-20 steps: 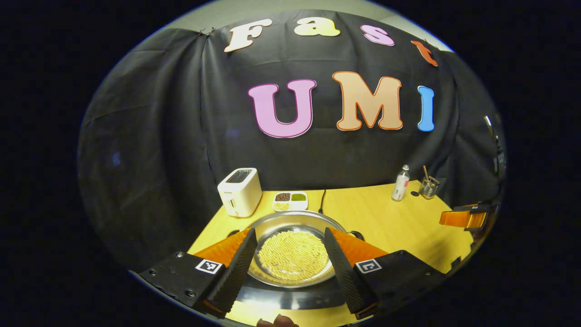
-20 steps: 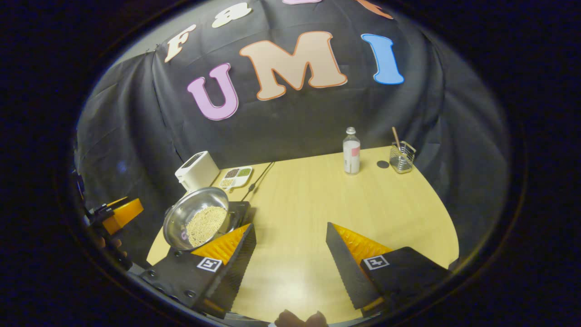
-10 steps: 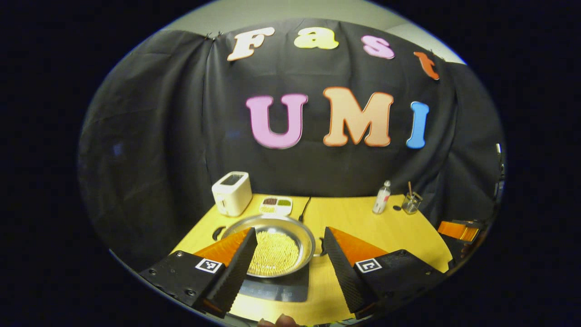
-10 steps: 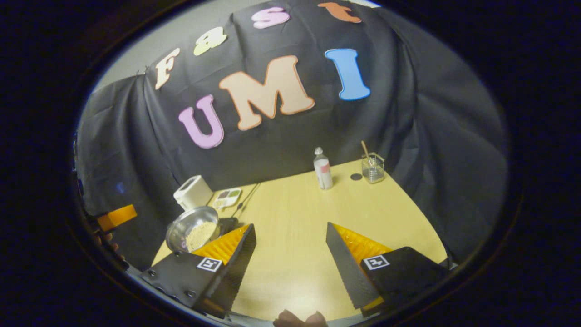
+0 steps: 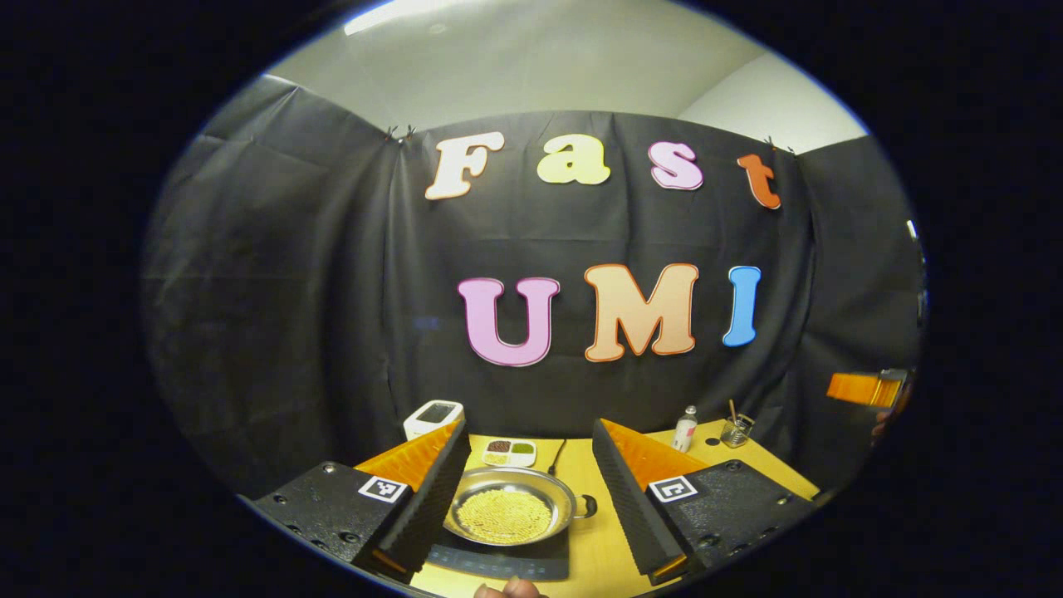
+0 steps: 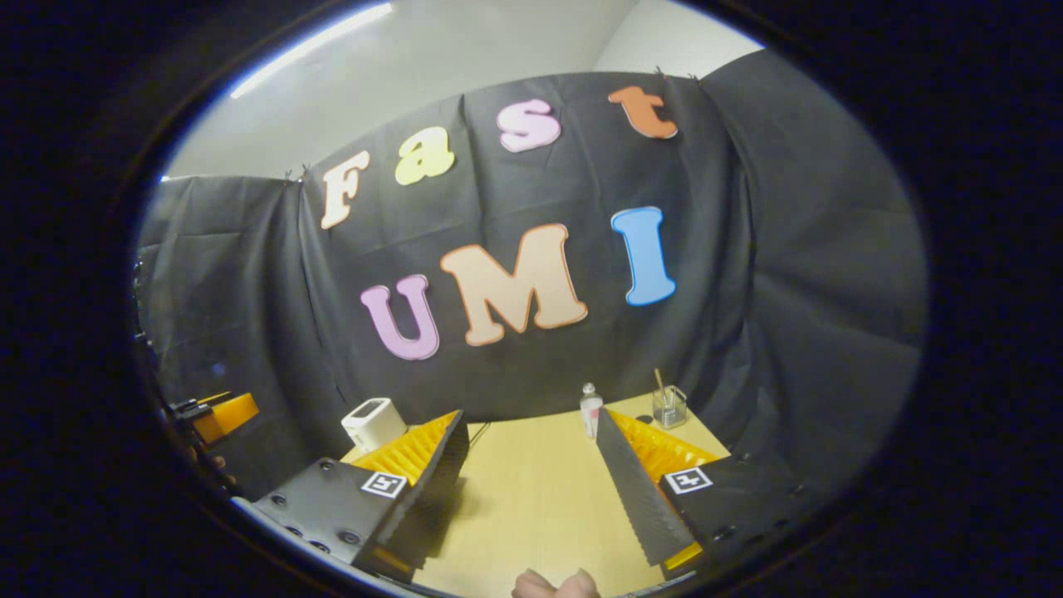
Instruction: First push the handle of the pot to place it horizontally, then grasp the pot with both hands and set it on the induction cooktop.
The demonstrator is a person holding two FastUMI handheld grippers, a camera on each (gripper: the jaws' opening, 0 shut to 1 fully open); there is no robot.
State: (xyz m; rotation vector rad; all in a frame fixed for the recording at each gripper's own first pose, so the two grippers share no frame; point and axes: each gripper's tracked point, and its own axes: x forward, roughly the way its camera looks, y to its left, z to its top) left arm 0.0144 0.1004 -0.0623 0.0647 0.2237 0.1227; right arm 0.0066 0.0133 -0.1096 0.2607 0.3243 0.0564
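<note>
— Where is the pot [image 5: 508, 515] sitting, and what are the tongs doing?

— It is resting on the dark induction cooktop [image 5: 498, 563] at the near edge of the desk [image 5: 598, 540], in the left gripper view. The left tongs [image 5: 525, 490] are hanging above and on the near side of it, fingers spread wide apart and gripping nothing. The right tongs [image 6: 531, 473] are likewise gaping open over bare desk, well apart from the pot.

— Which way is it pointing?

— Its small loop handle [image 5: 586, 505] is sticking out to the right, so the long axis is running roughly left to right across the desk. A matching handle on the left side is hidden behind a finger.

— What could go wrong from here?

— Judging by the frames, the pot looks set down already, so the main risk is a careless swing of either open tongs clipping the rim or handle and spilling the yellow grains [image 5: 503, 517]. The toaster [image 5: 432, 417], the divided dish [image 5: 509, 452] and the bottle [image 5: 684, 428] are standing farther back, out of harm's way.
</note>
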